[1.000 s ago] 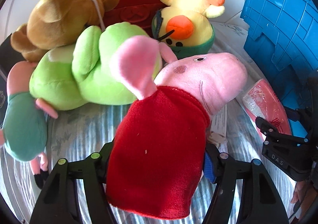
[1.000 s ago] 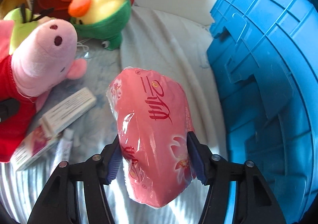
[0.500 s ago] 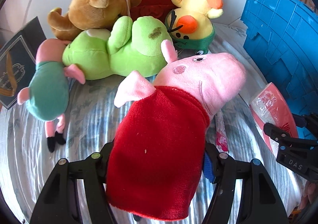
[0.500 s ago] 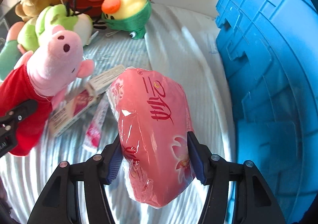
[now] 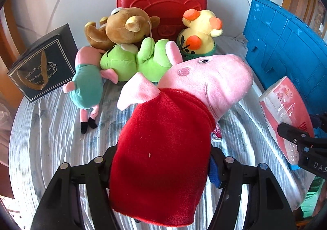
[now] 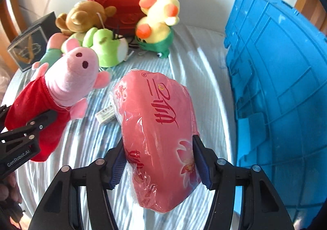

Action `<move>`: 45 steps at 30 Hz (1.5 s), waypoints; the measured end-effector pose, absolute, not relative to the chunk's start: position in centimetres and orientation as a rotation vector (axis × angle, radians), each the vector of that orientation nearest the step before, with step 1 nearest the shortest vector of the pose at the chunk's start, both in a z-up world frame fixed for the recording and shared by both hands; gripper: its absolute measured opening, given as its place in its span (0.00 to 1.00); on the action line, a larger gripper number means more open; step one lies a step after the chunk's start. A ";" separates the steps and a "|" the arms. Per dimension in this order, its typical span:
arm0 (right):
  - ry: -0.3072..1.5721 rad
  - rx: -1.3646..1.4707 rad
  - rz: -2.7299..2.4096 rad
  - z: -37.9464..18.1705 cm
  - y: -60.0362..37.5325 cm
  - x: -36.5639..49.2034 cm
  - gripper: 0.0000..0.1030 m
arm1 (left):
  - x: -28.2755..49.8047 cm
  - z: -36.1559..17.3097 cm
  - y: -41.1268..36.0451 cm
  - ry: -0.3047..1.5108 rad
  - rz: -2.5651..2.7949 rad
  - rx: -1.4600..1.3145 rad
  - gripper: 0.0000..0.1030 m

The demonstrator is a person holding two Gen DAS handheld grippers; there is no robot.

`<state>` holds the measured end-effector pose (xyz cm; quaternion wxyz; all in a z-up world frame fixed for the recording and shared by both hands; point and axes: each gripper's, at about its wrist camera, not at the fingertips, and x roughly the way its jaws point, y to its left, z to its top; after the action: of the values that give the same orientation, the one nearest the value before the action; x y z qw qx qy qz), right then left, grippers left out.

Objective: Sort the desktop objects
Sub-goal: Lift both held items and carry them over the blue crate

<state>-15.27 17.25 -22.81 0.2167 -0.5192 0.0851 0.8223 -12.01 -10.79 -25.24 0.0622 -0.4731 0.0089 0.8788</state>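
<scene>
Left gripper (image 5: pixel 161 170): the jaws stand about half open and are clamped on the red dress of the pink pig plush (image 5: pixel 175 119). Both pads press into the fabric at the lower body. The plush is clear of the cloth, head pointing away from the camera and to the right.

Right gripper (image 6: pixel 158 165): the jaws stand about half open and are clamped on the pink tissue pack (image 6: pixel 159 138). The blue pads (image 6: pixel 201 160) bite into the film wrap on either side of the pack's near half. The pack is raised above the striped cloth (image 6: pixel 204 78) and points away from the camera.

Surroundings: a blue plastic crate (image 6: pixel 282 87) stands at the right, near the tissue pack. At the far edge stands a red carry case (image 5: pixel 161 3). In front of it lie a brown bear plush (image 5: pixel 124 27), a green frog plush (image 5: pixel 134 60), a yellow duck plush (image 5: pixel 200 31) and a small pig plush in a teal shirt (image 5: pixel 85 80); these are bunched together and touching. A dark gift box (image 5: pixel 43 66) stands at the left. A small white carton (image 6: pixel 105 114) lies on the cloth between the two held items.

Appearance: the pig plush has a pink snout, one visible embroidered eye and a round cheek patch. The tissue pack bears red script and a flower print; its wrap is creased and glossy.
</scene>
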 end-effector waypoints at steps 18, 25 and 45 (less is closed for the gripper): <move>0.244 -1.363 2.433 -14.5 13.9 -10.5 0.58 | -5.5 -17.2 -12.1 0.044 2.781 -1.348 0.64; 0.263 -1.300 2.509 -10.5 13.5 -7.9 0.58 | -3.0 -13.1 -11.5 0.060 2.833 -1.285 0.64; 0.291 -1.126 2.630 -2.0 15.9 -1.5 0.59 | 0.6 -4.4 -6.4 0.106 2.887 -1.183 0.64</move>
<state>-1.46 15.93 -2.01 0.1326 -0.3880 0.1005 0.9065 0.65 -6.45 -4.36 0.0097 -0.3789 0.0339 0.9247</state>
